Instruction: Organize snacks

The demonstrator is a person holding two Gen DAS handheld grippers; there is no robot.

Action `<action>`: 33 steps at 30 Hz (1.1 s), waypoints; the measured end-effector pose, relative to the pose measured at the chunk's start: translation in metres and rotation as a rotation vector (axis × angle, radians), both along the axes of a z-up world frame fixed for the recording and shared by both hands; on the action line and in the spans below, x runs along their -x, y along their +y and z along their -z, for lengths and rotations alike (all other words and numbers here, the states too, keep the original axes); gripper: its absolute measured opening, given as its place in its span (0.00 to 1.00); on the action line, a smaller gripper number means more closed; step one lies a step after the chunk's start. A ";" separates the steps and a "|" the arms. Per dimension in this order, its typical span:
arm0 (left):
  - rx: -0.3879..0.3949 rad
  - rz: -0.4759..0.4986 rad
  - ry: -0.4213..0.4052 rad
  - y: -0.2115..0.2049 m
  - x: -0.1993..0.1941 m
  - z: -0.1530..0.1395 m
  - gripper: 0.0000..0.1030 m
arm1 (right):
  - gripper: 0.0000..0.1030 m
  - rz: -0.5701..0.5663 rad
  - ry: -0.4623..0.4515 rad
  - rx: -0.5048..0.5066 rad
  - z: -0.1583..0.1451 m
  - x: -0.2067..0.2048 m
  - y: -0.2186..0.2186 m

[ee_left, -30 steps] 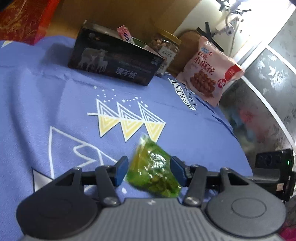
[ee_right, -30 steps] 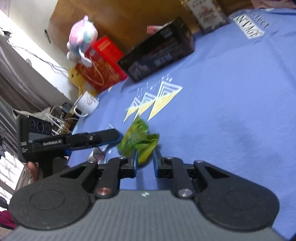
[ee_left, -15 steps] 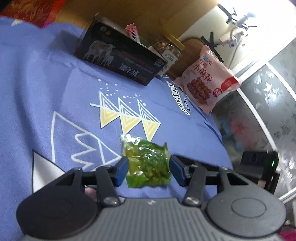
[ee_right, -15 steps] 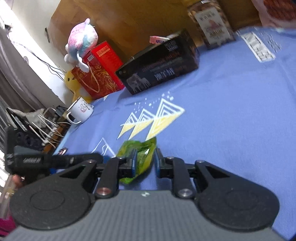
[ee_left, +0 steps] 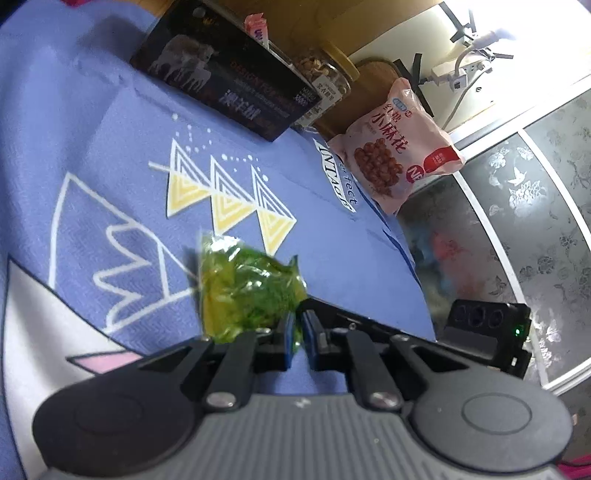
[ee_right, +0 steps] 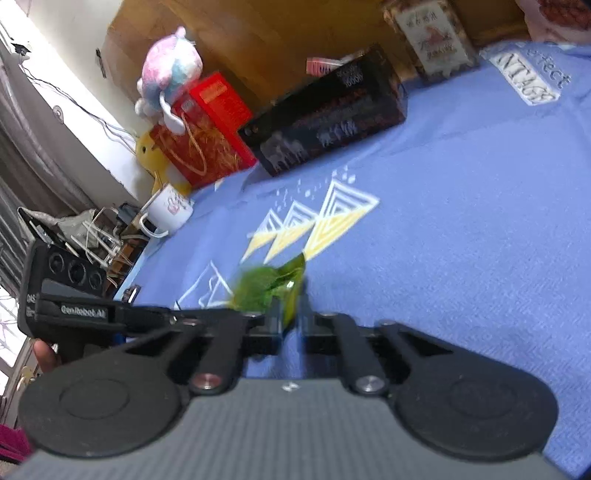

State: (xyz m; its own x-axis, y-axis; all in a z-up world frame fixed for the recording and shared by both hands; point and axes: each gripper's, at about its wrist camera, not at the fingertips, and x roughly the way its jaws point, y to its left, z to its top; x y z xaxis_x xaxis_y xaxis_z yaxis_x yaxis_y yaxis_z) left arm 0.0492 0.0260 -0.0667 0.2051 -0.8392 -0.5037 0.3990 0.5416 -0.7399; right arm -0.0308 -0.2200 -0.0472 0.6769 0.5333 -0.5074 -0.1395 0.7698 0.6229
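Note:
A small green see-through snack packet [ee_left: 247, 288] hangs just above the blue patterned cloth [ee_left: 92, 155]. My left gripper [ee_left: 298, 341] is closing its jaws, and they pinch the packet's lower right corner. My right gripper [ee_right: 293, 321] is closing too, its pads pressing the packet's [ee_right: 266, 286] thin edge. The right gripper's body [ee_left: 484, 332] shows at the right of the left wrist view. The left gripper's body [ee_right: 66, 306], with a hand under it, shows at the left of the right wrist view.
At the back a black box [ee_left: 225, 74] holds a pink carton [ee_left: 258, 27]. A jar of nuts [ee_left: 325, 74] and a pink snack bag [ee_left: 399, 144] stand beside it. A red box [ee_right: 207, 129], a plush toy [ee_right: 170, 70] and a mug [ee_right: 170, 210] sit at the left.
Both pairs of jaws have drawn in from wide apart to a tight pinch on the green packet. The left wrist view has rolled a little.

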 end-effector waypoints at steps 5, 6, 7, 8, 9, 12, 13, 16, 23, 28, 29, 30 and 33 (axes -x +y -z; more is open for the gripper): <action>-0.078 -0.115 -0.105 0.019 0.003 -0.016 0.60 | 0.08 0.070 0.050 -0.156 0.013 0.000 -0.023; -0.073 -0.122 -0.096 0.023 0.001 -0.015 0.60 | 0.08 0.083 0.065 -0.199 0.016 0.001 -0.029; -0.060 -0.123 -0.074 0.025 -0.002 -0.013 0.60 | 0.08 0.094 0.080 -0.251 0.019 0.001 -0.034; -0.040 -0.123 -0.045 0.026 -0.004 -0.010 0.60 | 0.07 0.104 0.094 -0.294 0.022 0.001 -0.038; -0.027 -0.119 -0.030 0.025 -0.006 -0.009 0.60 | 0.06 0.114 0.107 -0.331 0.024 0.001 -0.041; -0.003 -0.080 -0.008 0.016 -0.006 -0.005 0.58 | 0.06 0.152 0.154 -0.453 0.032 0.001 -0.050; 0.007 -0.068 -0.001 0.013 -0.006 -0.003 0.57 | 0.06 0.158 0.163 -0.477 0.033 0.001 -0.051; 0.042 -0.056 0.017 0.008 -0.005 0.002 0.53 | 0.06 0.162 0.168 -0.484 0.030 0.001 -0.050; 0.055 -0.059 0.031 0.007 -0.004 0.008 0.39 | 0.15 0.090 0.142 -0.380 0.020 -0.001 -0.036; 0.054 -0.064 0.033 0.010 -0.004 0.010 0.35 | 0.15 0.040 0.096 -0.243 0.011 -0.005 -0.014; 0.054 -0.064 0.040 0.011 -0.005 0.009 0.35 | 0.14 0.041 0.094 -0.241 0.011 -0.006 -0.014; 0.055 -0.066 0.049 0.013 -0.005 0.009 0.36 | 0.13 0.046 0.097 -0.252 0.012 -0.007 -0.016; 0.041 -0.115 0.034 0.025 -0.004 0.003 0.48 | 0.12 0.098 0.111 -0.363 0.019 -0.005 -0.030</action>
